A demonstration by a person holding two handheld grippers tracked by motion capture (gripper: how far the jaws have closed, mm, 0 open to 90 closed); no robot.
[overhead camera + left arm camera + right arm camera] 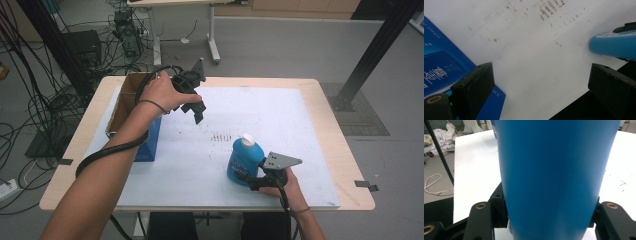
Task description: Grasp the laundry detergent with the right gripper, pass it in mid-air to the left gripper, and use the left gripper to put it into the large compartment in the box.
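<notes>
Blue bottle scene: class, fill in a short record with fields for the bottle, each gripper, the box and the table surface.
bottle: blue bottle with white cap, standing upright on the white board
right gripper: right gripper shut on the bottle's lower body, one jaw on each side
left gripper: left gripper open, nothing between its jaws, held above the board
box: open cardboard box with blue side at the table's left
surface marks: small brown specks mid-board

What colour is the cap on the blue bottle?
White: the cap tops the blue bottle, clearest in the high view.
</notes>
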